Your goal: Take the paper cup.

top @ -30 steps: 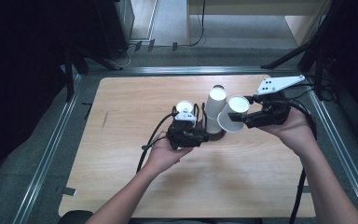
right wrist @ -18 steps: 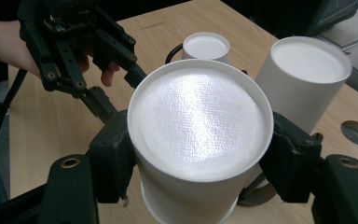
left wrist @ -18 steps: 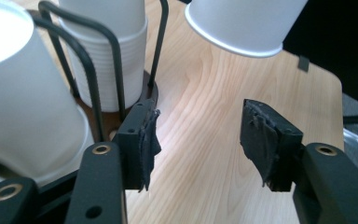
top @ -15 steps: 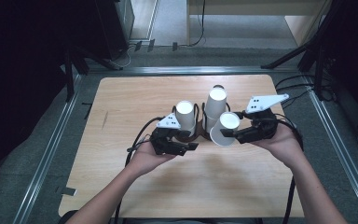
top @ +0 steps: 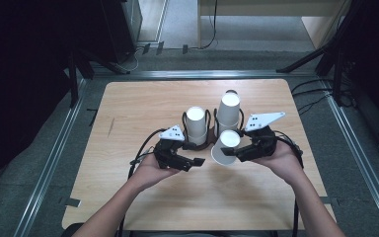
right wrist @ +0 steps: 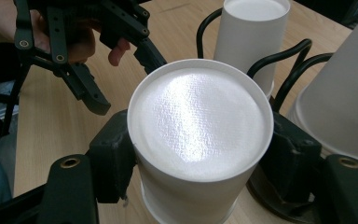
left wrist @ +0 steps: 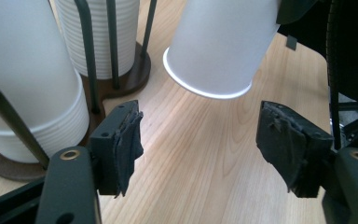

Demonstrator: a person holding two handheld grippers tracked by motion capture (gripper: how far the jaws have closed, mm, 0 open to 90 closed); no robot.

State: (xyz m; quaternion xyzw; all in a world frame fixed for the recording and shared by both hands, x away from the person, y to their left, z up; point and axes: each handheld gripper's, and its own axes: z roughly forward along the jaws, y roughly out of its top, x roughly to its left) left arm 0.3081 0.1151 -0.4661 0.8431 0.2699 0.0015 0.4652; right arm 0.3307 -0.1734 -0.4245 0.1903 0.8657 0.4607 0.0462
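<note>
White paper cup, centre frame, feels light and crushable; my right gripper pinches its sidewall gently, left gripper just opened, empty.

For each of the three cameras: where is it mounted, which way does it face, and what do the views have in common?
High view: fixed above the person's side, looking forward and down on the light wooden table; both forearms, the left gripper and right gripper enter from below.
Left gripper view: rides the left gripper, looking between its open black jaws at the tabletop and the dark wire cup holder.
Right gripper view: rides the right gripper, clamped on an upside-down white paper cup; the other hand's gripper shows beyond.
Shared: that cup and the cup stacks.
</note>
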